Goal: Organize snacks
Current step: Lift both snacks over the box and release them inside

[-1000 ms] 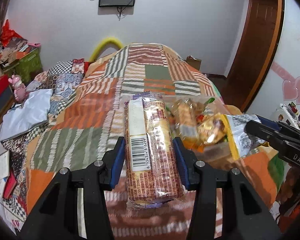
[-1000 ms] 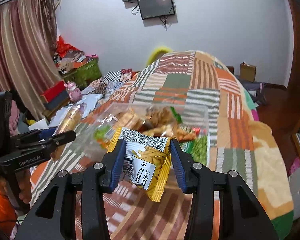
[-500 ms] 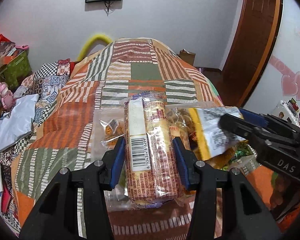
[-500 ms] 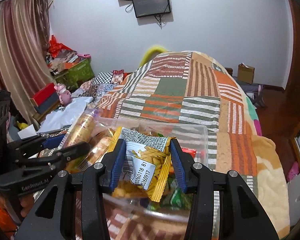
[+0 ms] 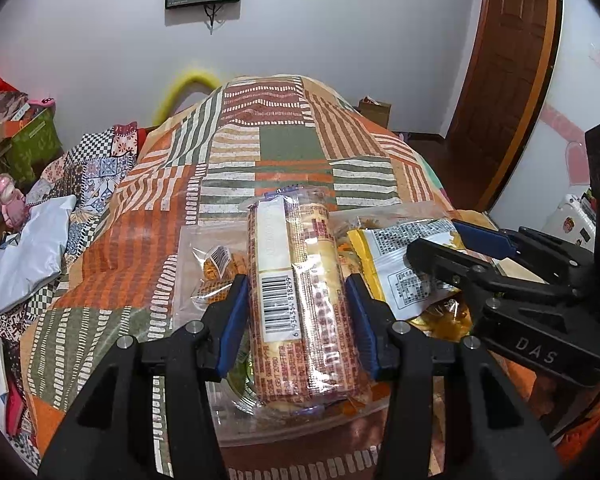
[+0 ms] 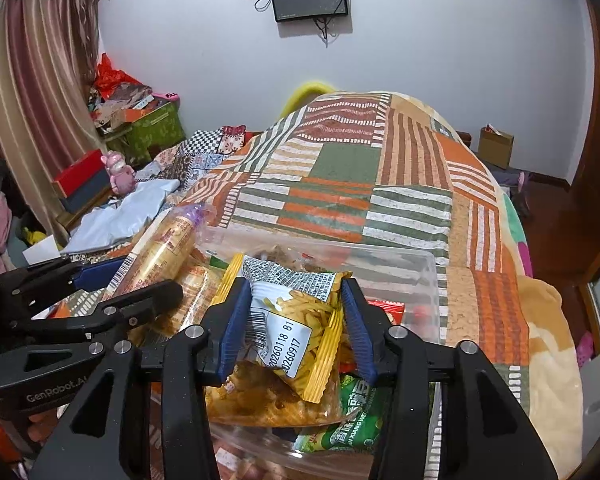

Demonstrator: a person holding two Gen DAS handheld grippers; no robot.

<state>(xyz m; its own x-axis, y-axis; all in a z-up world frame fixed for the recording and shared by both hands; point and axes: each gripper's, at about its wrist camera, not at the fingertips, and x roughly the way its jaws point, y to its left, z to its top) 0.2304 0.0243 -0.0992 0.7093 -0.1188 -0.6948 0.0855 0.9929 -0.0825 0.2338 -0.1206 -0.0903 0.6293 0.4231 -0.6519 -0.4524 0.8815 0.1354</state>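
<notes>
My left gripper is shut on a long cracker roll with a barcode and holds it over a clear plastic bin of snacks on the bed. My right gripper is shut on a yellow fries snack bag, held above the same bin. The right gripper with its bag shows at the right of the left wrist view. The left gripper and roll show at the left of the right wrist view. A green packet lies in the bin.
The bin sits on a patchwork quilt covering the bed. A white bag and patterned cloths lie at the left. A pink toy and boxes stand by the curtain. A wooden door is at the right.
Both grippers have moved forward and over the clear bin, each still holding its snack. The two grippers have come closer together.
</notes>
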